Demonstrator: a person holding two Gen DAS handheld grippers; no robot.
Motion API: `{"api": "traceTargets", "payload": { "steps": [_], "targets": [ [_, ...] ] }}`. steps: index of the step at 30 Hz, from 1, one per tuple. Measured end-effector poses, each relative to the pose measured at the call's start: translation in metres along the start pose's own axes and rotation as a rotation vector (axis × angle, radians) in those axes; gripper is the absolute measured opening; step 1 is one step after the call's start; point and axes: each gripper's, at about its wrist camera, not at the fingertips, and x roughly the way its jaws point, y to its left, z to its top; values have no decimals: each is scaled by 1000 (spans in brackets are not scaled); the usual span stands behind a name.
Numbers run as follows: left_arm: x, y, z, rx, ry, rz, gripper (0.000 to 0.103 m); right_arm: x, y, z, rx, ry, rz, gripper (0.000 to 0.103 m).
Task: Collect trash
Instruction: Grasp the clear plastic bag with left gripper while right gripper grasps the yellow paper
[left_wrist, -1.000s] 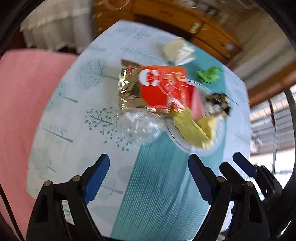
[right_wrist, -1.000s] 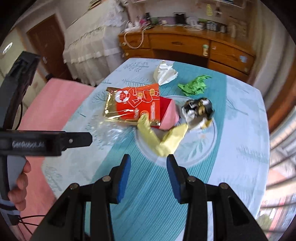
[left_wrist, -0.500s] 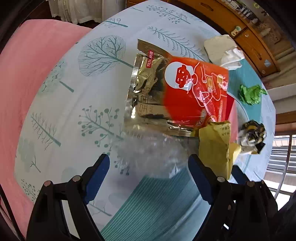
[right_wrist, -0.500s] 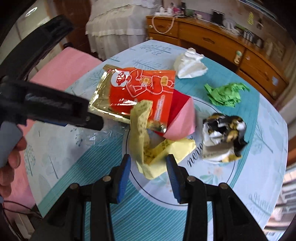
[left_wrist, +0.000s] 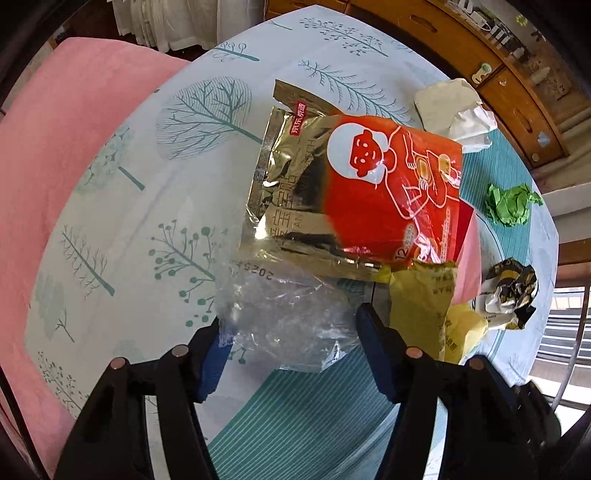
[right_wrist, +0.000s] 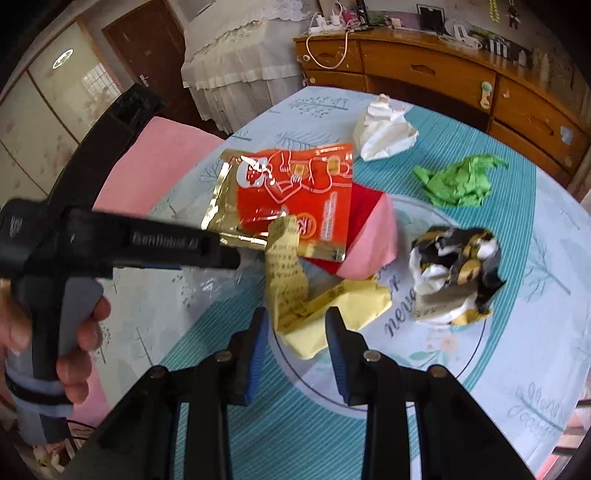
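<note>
Trash lies on a round table with a tree-print cloth (left_wrist: 155, 206). A crumpled clear plastic wrapper (left_wrist: 284, 317) lies between the open fingers of my left gripper (left_wrist: 291, 350). A red and gold foil packet (left_wrist: 354, 192) lies just beyond it. My right gripper (right_wrist: 295, 343) is open, its fingers on either side of the near end of a yellow paper wrapper (right_wrist: 317, 306). That yellow wrapper also shows in the left wrist view (left_wrist: 424, 306).
A pink and red paper (right_wrist: 365, 236), a black, gold and white crumpled wrapper (right_wrist: 454, 273), green crumpled paper (right_wrist: 458, 181) and a white tissue (right_wrist: 384, 133) lie farther on. A pink seat (left_wrist: 55, 155) stands left of the table, a wooden dresser (right_wrist: 424, 70) behind.
Both grippers have moved forward and down to the trash. The clear wrapper now lies between the left fingers, the yellow wrapper between the right fingers. The left fingers have narrowed.
</note>
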Motion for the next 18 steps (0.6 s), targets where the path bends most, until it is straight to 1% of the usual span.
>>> {"api": "traceTargets", "payload": {
  "steps": [3,8,12,13,14,15,16,18],
  "targets": [
    [-10,1,-8,8,-6,-13,60,4,7,6,-48,13,-19,32],
    [-32,16,-21,13,-20,-14,58,19,21,14,-99,36,-33,32],
    [-48,29,-28,25,-32,-12,57,39,29,16,-115,87,-94,32],
    [-54,31,-32,37,-40,-5,57,43,29,16,-102,99,-102,30],
    [-57,33,-35,45,-45,-2,57,41,29,15,-92,85,-101,19],
    [-62,35,-38,56,-51,1,57,41,28,15,-80,81,-103,11],
    [-66,37,-42,69,-58,6,57,42,28,14,-69,91,-105,7],
    [-74,39,-49,105,-69,23,57,39,27,13,-44,86,-95,7]
  ]
}}
